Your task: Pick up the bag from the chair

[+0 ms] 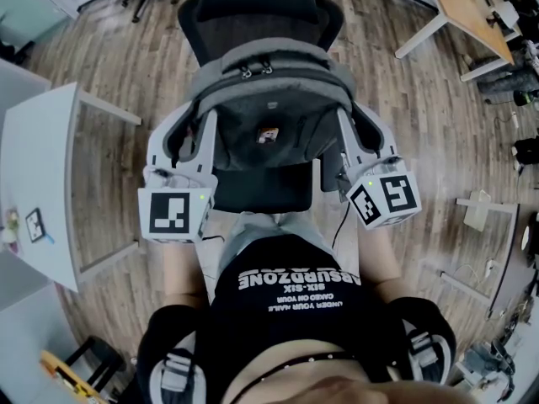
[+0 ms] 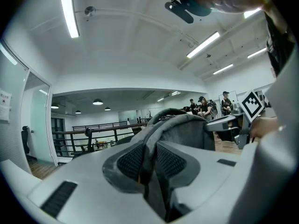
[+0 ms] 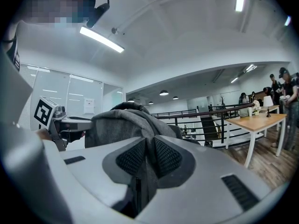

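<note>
Our left gripper (image 1: pixel 187 146) was clenched on the grey bag (image 1: pixel 269 99), a fold of its fabric pinched between the dark ribbed pads (image 2: pixel 131 161). Our right gripper (image 1: pixel 362 146) was clamped on the bag's other side in the same way, with grey fabric caught between its pads (image 3: pixel 167 157). The bag stood upright between the two grippers, over the black seat of the chair (image 1: pixel 261 11) and in front of its mesh backrest, though we could not tell whether its base touched the seat. Around the chair lay the wooden floor (image 1: pixel 126 66), with a white desk (image 1: pixel 42 167) on our left.
</note>
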### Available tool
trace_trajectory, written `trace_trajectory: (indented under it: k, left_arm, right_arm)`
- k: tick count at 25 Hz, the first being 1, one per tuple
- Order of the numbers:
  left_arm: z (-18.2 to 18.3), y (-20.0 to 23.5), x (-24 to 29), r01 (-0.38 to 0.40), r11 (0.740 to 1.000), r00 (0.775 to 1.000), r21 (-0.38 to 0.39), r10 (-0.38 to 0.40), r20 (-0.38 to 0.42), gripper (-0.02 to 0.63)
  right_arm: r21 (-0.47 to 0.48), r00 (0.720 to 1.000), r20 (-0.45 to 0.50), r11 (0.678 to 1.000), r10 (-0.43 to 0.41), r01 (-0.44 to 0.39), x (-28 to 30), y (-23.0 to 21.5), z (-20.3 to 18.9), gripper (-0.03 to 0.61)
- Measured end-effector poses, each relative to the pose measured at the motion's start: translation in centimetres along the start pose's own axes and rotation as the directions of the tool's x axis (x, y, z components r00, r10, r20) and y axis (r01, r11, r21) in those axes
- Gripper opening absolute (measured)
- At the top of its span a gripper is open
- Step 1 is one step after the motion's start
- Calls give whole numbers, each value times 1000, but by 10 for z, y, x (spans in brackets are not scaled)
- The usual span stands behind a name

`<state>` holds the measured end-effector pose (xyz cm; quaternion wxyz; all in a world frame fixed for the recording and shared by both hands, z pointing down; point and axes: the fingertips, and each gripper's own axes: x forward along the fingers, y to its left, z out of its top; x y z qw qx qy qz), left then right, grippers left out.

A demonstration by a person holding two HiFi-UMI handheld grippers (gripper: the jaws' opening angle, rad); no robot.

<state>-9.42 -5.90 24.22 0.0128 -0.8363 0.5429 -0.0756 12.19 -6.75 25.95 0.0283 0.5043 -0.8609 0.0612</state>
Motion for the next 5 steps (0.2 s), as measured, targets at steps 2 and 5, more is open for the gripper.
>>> trace_trajectory:
  k: [2, 5]
  left_arm:
    - [-1, -1, 1, 3, 1000, 1000, 2, -3, -3, 95]
    - [-3, -4, 2, 8, 1000, 1000, 10, -8, -10, 95]
  right_arm:
    - [7, 1000, -2, 1000, -1, 1, -1, -1, -1, 74]
    - [18, 1000, -7, 1000, -5, 5, -2, -4, -5, 74]
